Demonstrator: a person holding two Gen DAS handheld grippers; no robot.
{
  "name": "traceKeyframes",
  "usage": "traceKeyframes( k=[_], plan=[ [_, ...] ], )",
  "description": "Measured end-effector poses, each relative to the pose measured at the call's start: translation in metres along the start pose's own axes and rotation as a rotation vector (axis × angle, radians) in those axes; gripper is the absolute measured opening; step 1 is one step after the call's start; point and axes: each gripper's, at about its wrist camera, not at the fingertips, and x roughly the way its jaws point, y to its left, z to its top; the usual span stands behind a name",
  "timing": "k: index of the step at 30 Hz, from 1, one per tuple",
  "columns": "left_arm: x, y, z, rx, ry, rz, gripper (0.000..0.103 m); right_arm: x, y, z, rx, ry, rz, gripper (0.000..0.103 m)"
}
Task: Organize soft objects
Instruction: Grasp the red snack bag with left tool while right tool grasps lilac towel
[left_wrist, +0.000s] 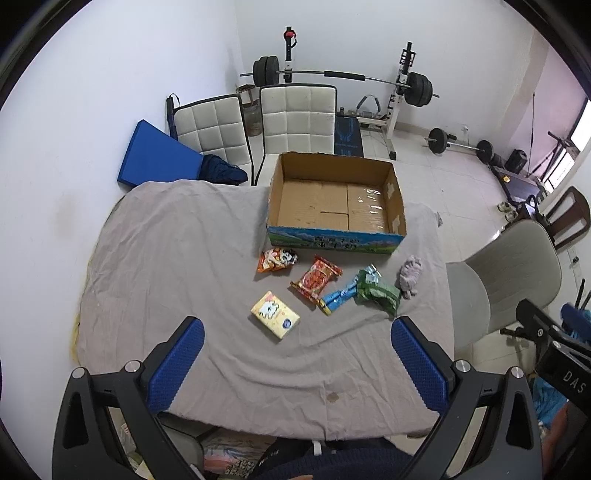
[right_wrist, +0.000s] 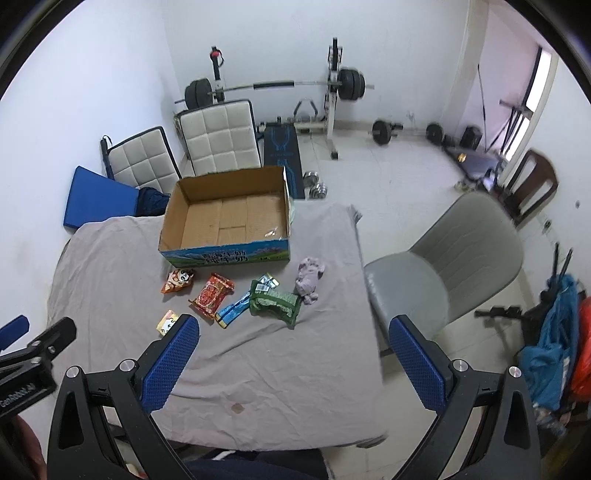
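Note:
An empty cardboard box (left_wrist: 334, 236) (right_wrist: 225, 254) stands at the far side of a table under a grey cloth (left_wrist: 184, 258) (right_wrist: 277, 369). In front of it lie an orange snack bag (left_wrist: 277, 259) (right_wrist: 178, 280), a red packet (left_wrist: 316, 280) (right_wrist: 212, 293), a blue packet (left_wrist: 338, 297) (right_wrist: 236, 305), a green packet (left_wrist: 376, 291) (right_wrist: 275, 303), a lilac plush toy (left_wrist: 409, 276) (right_wrist: 309, 278) and a yellow tissue pack (left_wrist: 275, 314) (right_wrist: 168, 321). My left gripper (left_wrist: 297, 328) is open above the near part of the table, holding nothing. My right gripper (right_wrist: 293, 328) is open too, over the table's right side.
Two white padded chairs (left_wrist: 295, 118) (right_wrist: 218, 140) and a blue cushion (left_wrist: 157, 157) stand behind the table. A grey chair (left_wrist: 506, 280) (right_wrist: 443, 273) sits at the right edge. Weight equipment (left_wrist: 343, 77) lines the far wall.

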Motion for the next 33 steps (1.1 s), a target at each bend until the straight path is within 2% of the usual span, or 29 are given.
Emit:
traceKeyframes(
  k=[6,13,17,20,24,28,32,33],
  plan=[
    [0.075,-0.001,0.025,0.022,0.062,0.043,0.103,0.112,-0.024,0.026,0.044,0.162,-0.009,0.103],
    [0.213,-0.012,0.051,0.065,0.252,0.042,0.103,0.273,-0.044,0.047,0.069,0.369,-0.013,0.103],
    [0.290,-0.019,0.054,0.089,0.337,0.045,0.103,0.344,-0.044,0.057,0.047,0.444,-0.021,0.103],
    [0.341,-0.028,0.052,0.142,0.405,0.047,0.103,0.393,-0.045,0.061,0.036,0.486,-0.042,0.103],
    [0.399,-0.039,0.048,0.194,0.502,0.014,0.103,0.432,-0.051,0.062,0.074,0.534,-0.042,0.103],
    [0.432,-0.046,0.041,0.236,0.578,-0.024,0.102,0.460,-0.055,0.060,0.124,0.574,-0.019,0.102],
    [0.457,-0.045,0.034,0.253,0.640,-0.019,0.077,0.477,-0.058,0.059,0.150,0.599,-0.033,0.097],
    [0.461,-0.045,0.033,0.253,0.648,-0.025,0.075,0.481,-0.058,0.059,0.159,0.607,-0.034,0.094]
  ],
)
